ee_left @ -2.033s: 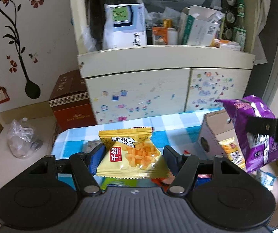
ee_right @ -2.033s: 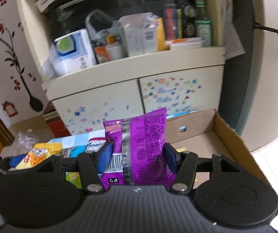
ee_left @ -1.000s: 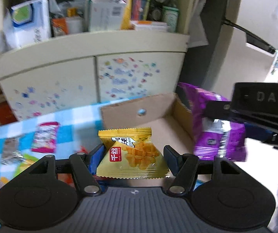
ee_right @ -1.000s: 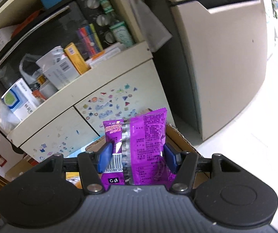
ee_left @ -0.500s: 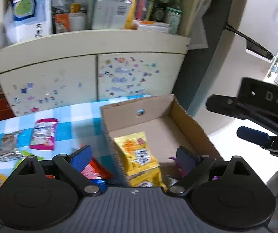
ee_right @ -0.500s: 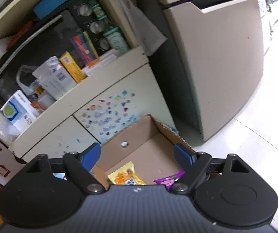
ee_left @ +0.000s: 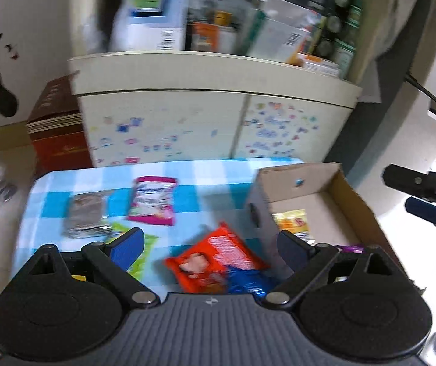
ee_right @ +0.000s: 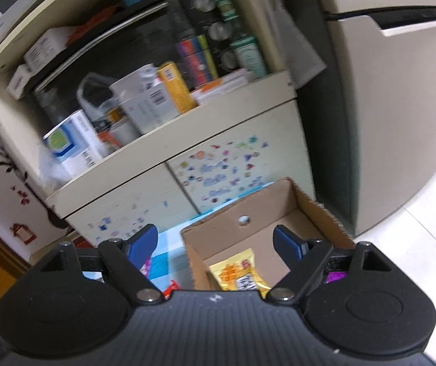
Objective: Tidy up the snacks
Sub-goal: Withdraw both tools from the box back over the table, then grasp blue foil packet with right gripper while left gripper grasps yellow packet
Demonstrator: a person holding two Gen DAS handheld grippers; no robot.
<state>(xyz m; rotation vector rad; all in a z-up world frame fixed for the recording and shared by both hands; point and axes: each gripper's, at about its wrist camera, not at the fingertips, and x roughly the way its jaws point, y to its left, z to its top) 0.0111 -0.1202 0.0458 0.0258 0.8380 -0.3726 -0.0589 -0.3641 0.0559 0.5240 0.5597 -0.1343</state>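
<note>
Both grippers are spread wide with nothing held between them. In the left wrist view, the left gripper (ee_left: 210,245) hangs above the checked tablecloth (ee_left: 205,183), and the right gripper (ee_left: 422,202) is seen at the right edge of the frame, also apart.

The next snack to be picked seems to be the orange packet (ee_left: 214,267), low in the middle of the frame, right between the blue pads. It lies flat on the cloth, partly on top of a blue packet (ee_left: 248,280). Its long side runs from the lower left up to the upper right, so it sits slanted. For a good grab, the gripper should be turned so the pads close across the short side, and only the orange packet should be pinched, not the blue one under it.

A pink packet (ee_left: 154,201) and a grey packet (ee_left: 85,213) lie further up and to the left, standing almost straight up in the frame.

The cardboard box (ee_right: 318,210) sits at the lower middle of the right wrist view. A yellow packet (ee_right: 237,271) is already inside, pointing away from the camera, and a bit of purple packet (ee_right: 335,276) is seen at the lower right.
</note>
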